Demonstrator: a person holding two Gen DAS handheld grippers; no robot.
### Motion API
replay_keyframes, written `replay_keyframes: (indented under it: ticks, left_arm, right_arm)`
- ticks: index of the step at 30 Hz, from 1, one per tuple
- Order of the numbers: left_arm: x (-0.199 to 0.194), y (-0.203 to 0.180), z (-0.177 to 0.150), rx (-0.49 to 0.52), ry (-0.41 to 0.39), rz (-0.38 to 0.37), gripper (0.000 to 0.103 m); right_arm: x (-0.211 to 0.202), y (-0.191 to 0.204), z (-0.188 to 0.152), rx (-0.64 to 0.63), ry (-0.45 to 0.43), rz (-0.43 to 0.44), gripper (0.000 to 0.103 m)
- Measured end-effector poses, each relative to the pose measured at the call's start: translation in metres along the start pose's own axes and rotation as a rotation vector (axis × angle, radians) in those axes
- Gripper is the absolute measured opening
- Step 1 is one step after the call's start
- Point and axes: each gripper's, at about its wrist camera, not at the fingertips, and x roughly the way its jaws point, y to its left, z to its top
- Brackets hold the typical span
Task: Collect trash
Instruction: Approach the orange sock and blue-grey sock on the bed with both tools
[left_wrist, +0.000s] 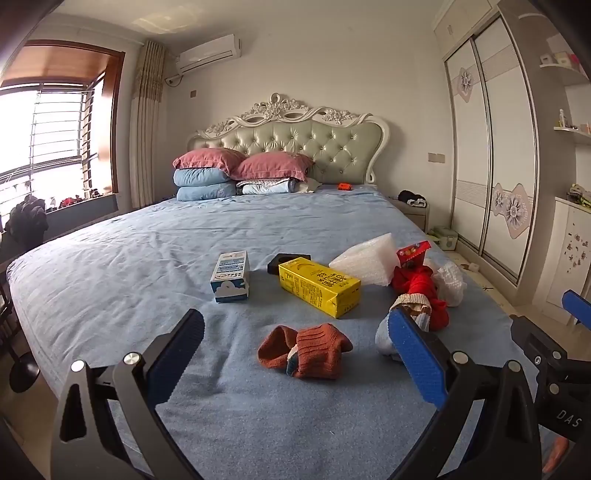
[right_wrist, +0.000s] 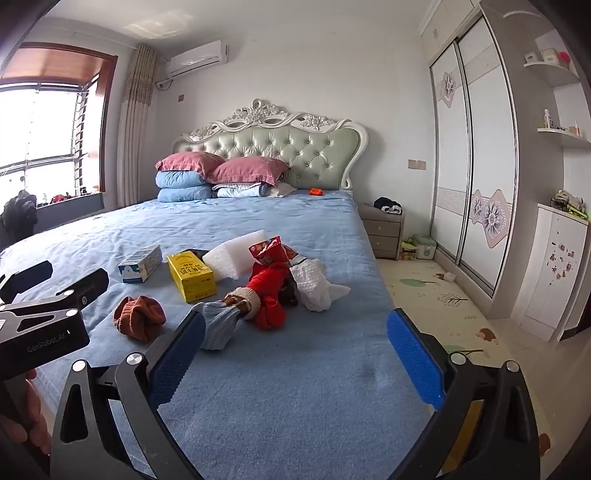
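Both grippers, left gripper (left_wrist: 295, 343) and right gripper (right_wrist: 295, 339), stand spread and empty; near socks (left_wrist: 304, 350) beside the yellow carton (left_wrist: 319, 286) could be grabbed as trash by mistake.

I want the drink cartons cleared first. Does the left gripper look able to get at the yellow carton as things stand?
Probably yes. The left gripper is open and empty, and the yellow carton lies flat ahead; only the rust-brown sock lies nearer, low on the bed.
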Motion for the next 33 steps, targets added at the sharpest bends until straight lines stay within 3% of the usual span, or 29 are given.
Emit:
replay_keyframes:
  ticks: [15, 33]
  left_arm:
    - [0.008, 0.001, -0.002, -0.016, 0.043, 0.002, 0.099]
    - [0.020, 0.000, -0.003, -0.028, 0.077, -0.050, 0.099]
  right_arm:
    - [0.002, -0.005, -0.001, 0.043, 0.013, 0.031, 0.095]
    - [0.009, -0.007, -0.006, 0.038, 0.032, 0.033, 0.095]
